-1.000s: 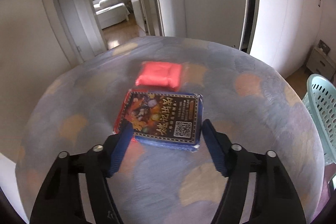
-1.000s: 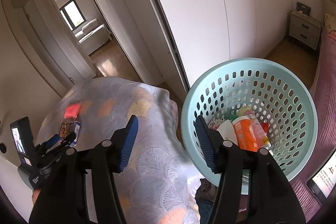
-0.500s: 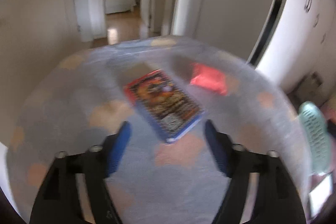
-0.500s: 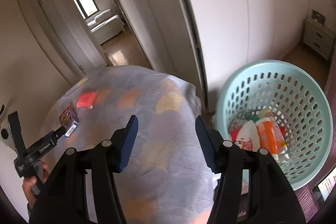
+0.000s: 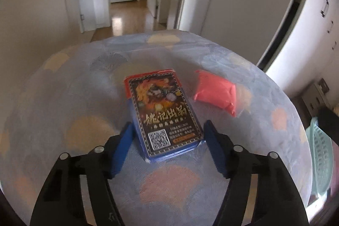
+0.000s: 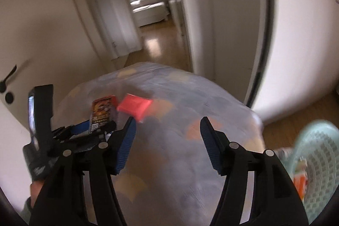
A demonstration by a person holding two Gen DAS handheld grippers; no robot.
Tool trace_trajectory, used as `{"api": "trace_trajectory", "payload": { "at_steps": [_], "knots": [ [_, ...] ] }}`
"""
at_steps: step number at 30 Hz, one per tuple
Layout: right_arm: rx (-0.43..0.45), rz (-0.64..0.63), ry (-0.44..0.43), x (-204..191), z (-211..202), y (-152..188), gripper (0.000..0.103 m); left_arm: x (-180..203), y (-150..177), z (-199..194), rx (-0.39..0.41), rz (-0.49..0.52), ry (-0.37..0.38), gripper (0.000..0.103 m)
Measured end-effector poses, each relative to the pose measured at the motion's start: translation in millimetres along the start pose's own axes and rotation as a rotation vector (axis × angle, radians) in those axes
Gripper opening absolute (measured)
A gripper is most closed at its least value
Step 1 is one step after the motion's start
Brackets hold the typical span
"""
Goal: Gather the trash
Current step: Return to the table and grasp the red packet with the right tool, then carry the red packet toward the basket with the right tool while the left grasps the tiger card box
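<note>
Since the earlier frame the right gripper (image 6: 167, 132) has swung from the basket (image 6: 315, 164) toward the tabletop (image 6: 169, 162), its jaws opening and empty; the left gripper (image 5: 167, 137) jaws are closing, the card box (image 5: 163, 111) between them at centre frame but not yet pressed. Just right of the box lies the red packet (image 5: 216, 92); the basket sits at the right edge
</note>
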State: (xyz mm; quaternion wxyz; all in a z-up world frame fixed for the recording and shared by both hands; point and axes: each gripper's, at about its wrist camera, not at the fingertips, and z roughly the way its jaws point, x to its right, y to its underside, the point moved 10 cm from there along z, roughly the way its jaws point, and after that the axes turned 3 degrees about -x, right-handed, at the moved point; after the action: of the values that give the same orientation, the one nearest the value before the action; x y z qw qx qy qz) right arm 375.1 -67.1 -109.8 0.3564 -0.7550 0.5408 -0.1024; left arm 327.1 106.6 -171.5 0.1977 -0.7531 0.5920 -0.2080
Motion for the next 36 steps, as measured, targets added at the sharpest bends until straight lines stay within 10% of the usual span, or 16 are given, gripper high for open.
{"api": "trace_trajectory", "payload": {
  "at_steps": [10,21,24,27,36],
  "knots": [
    [-0.154,-0.253,0.012,-51,93,-2,0.072,-47,-1,-12,0.088,-0.054,0.011,0.064],
    [-0.172,-0.257,0.046,-52,128,-14,0.072,-46,-3,-7,0.084,-0.065,0.012,0.064],
    [-0.163,-0.278,0.058,-56,124,-11,0.067,-45,-2,-8,0.086,-0.059,0.007,0.064],
    [-0.145,-0.283,0.061,-56,117,-8,0.039,-44,-2,-9,0.090,-0.052,0.002,0.064],
    [-0.111,-0.251,0.059,-54,76,21,0.036,-29,-1,-18,0.128,-0.020,0.018,0.063]
  ]
}}
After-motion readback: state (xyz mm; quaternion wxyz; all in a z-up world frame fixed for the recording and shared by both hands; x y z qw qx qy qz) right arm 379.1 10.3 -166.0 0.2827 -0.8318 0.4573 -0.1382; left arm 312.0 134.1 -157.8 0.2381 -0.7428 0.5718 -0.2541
